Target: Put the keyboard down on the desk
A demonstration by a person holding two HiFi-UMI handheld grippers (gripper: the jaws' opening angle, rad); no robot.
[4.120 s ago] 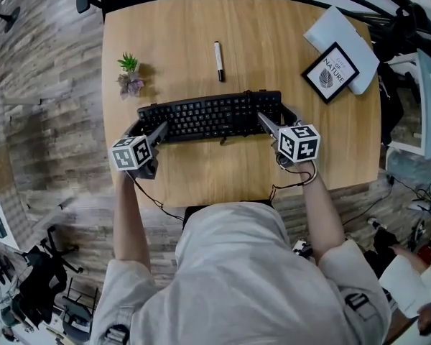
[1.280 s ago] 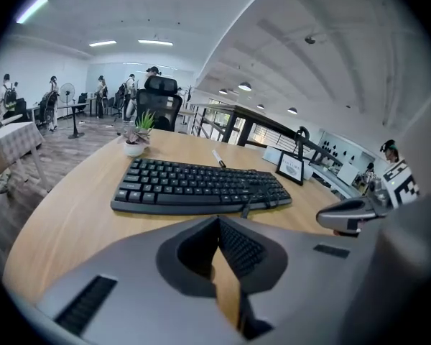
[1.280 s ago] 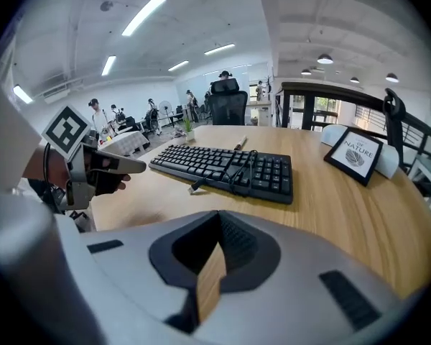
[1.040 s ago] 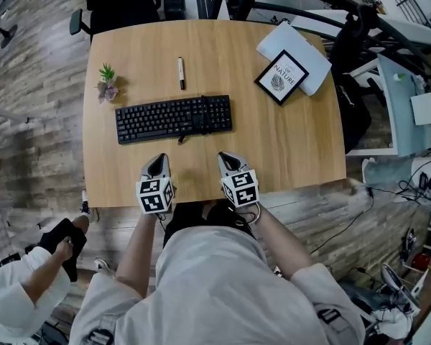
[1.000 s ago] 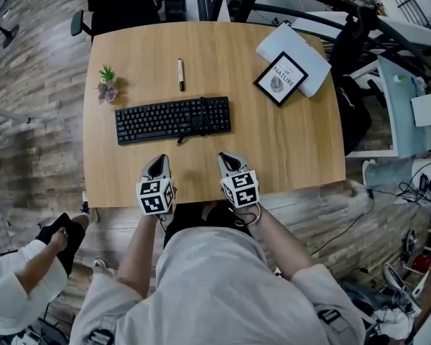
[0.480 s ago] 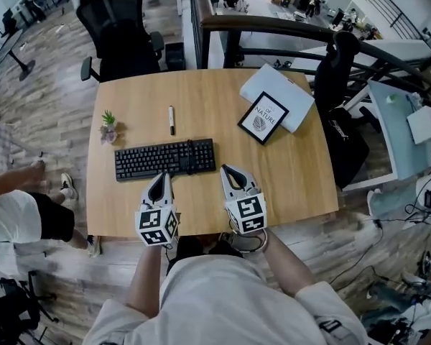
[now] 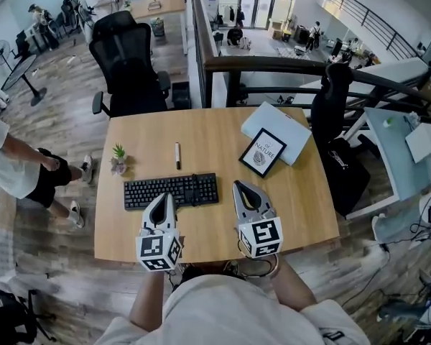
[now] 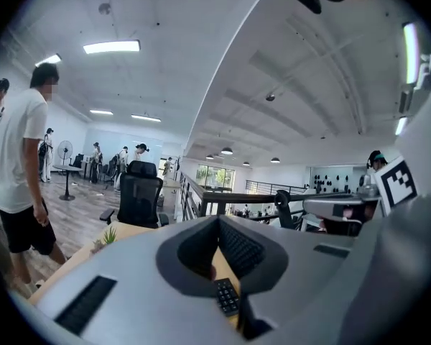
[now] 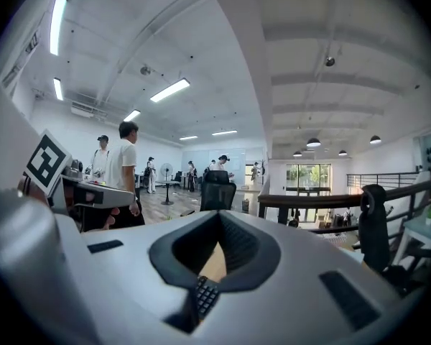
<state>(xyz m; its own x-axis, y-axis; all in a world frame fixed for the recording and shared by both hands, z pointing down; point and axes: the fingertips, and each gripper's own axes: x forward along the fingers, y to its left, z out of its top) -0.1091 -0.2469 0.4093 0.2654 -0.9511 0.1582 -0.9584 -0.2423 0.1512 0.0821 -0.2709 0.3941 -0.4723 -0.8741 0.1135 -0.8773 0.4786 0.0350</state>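
Observation:
The black keyboard [image 7: 171,190] lies flat on the wooden desk [image 7: 294,192], left of the middle, with nothing holding it. My left gripper [image 7: 163,200] hovers just in front of the keyboard's near edge, jaws shut and empty. My right gripper [image 7: 241,187] hangs to the right of the keyboard, also shut and empty. In the left gripper view the closed left gripper [image 8: 219,218] points up at the room, and a corner of the keyboard [image 8: 226,297] shows below it. The right gripper view shows the right gripper [image 9: 219,215] the same way, with keyboard [image 9: 203,295] keys underneath.
A pen [image 7: 177,155] and a small potted plant [image 7: 118,158] lie behind the keyboard. A framed picture [image 7: 263,152] rests on a white pad [image 7: 284,128] at the back right. A black office chair [image 7: 129,63] stands behind the desk. A person [image 7: 11,160] stands at the left.
Both grippers, earlier closed on the keyboard's ends, have let go and lifted off the desk. The keyboard stays flat. The head view has tilted up, and the person at left has stood and moved.

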